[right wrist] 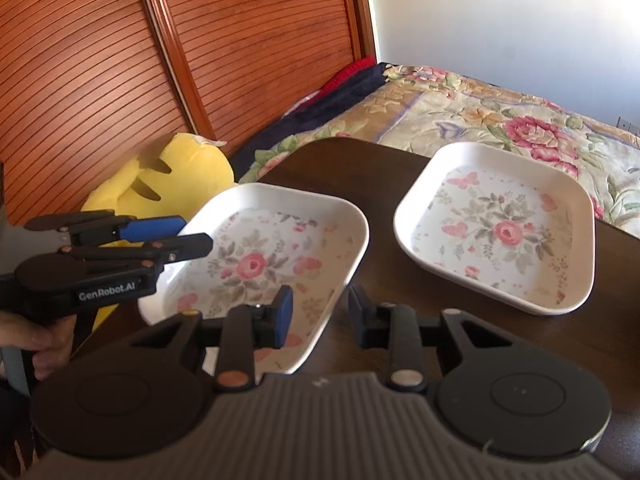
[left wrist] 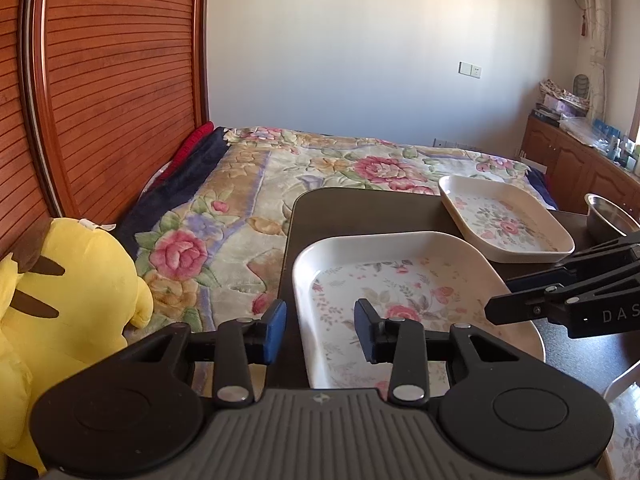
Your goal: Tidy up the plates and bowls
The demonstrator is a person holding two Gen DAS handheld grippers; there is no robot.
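Note:
A white square plate with a rose print (left wrist: pixel 400 276) (right wrist: pixel 256 256) lies at the near left of the dark table (left wrist: pixel 360 212) (right wrist: pixel 380 272). My left gripper (left wrist: pixel 321 330) (right wrist: pixel 198 232) straddles its left rim; the blue pads stand a little apart from the rim on both sides. At the opposite rim, my right gripper (right wrist: pixel 320 316) (left wrist: pixel 502 298) has its jaws either side of the edge, a small gap still showing. A second matching plate (left wrist: pixel 504 220) (right wrist: pixel 496 228) sits farther back on the right. A steel bowl (left wrist: pixel 608 216) stands beyond it at the right edge.
A bed with a floral blanket (left wrist: pixel 300 184) (right wrist: pixel 500 120) runs behind and left of the table. A yellow plush toy (left wrist: pixel 68 300) (right wrist: pixel 172 176) sits by the slatted wooden headboard (left wrist: pixel 112 80). A person's hand (right wrist: pixel 44 340) holds the left gripper. Wooden cabinets (left wrist: pixel 576 160) stand far right.

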